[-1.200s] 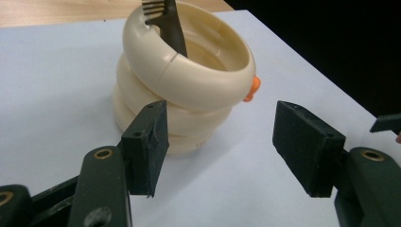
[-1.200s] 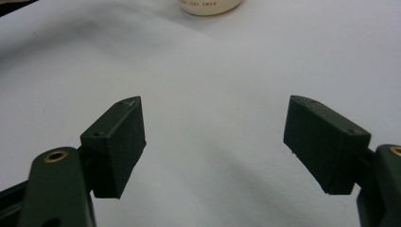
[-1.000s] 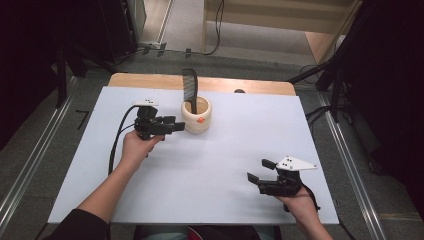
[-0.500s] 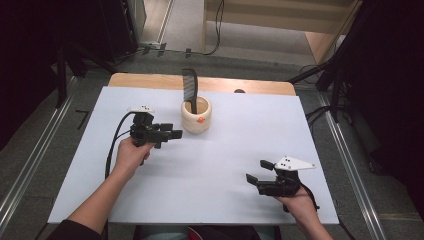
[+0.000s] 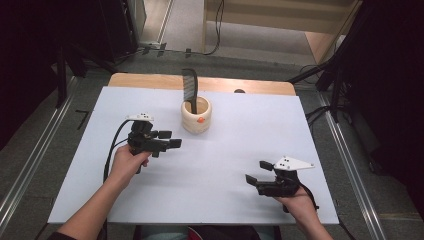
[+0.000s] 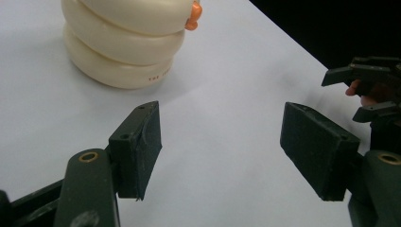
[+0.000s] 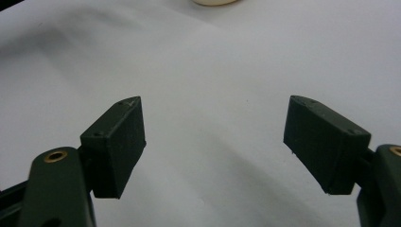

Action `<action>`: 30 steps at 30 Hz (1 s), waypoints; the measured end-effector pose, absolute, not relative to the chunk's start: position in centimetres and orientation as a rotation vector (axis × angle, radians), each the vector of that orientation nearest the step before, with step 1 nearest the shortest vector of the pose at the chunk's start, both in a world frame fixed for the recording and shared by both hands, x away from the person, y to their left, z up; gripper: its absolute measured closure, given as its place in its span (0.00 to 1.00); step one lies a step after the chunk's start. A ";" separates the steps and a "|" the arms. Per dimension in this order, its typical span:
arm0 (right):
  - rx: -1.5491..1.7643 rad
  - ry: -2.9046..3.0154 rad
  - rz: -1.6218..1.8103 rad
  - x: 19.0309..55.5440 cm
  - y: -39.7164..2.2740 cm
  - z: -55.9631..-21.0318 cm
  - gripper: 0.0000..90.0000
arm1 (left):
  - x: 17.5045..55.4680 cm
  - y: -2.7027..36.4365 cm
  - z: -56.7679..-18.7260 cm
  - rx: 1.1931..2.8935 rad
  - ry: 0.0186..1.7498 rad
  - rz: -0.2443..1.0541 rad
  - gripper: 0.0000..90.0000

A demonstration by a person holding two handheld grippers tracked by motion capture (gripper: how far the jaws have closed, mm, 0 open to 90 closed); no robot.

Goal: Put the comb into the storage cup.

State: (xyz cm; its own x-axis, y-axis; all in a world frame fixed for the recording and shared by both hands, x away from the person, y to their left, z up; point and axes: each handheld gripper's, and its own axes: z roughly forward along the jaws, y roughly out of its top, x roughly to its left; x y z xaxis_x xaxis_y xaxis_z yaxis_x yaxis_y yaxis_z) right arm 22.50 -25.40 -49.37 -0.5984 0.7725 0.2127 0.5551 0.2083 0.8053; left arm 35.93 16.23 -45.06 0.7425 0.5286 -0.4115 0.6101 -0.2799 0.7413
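Cream ribbed holder (image 5: pixel 196 116) stands upright on the white table (image 5: pixel 225 150), near the far edge, at about 12 o'clock from table centre. It is built of stacked rounded rings, with a small orange knob (image 5: pixel 200 120) on its near side. A black comb (image 5: pixel 190 90) stands in its mouth, long axis close to vertical, top leaning slightly toward 11 o'clock, the toothed edge probably facing left, though the teeth are too fine to be sure of in the high view.

Left gripper (image 5: pixel 172 141) is held above the table at about 8 o'clock from the holder, near it but apart, pointing toward 3 o'clock. Its jaws have just been opening and stand wide, with nothing between them but bare table. In the left gripper view (image 6: pixel 220 144) the holder (image 6: pixel 125 40) sits at 11 o'clock beyond the jaws, orange knob (image 6: pixel 193 19) at its upper right; small reddish lettering on its lowest ring is unreadable.

Right gripper (image 5: pixel 255 175) rests low near the near right corner, at about 5 o'clock from the holder and well apart from it, pointing toward 9 o'clock. Jaws wide, empty. The right gripper view (image 7: pixel 215 142) shows bare white table between the pads and a sliver of the holder's base (image 7: pixel 215 2) at 12 o'clock. The right gripper also appears in the left gripper view, far off at 3 o'clock (image 6: pixel 338 92).
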 end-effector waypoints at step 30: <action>1.262 2.267 1.333 22.6 -25.3 -49.4 0.22 | 32.2 17.2 -46.0 2.030 0.860 -0.161 0.33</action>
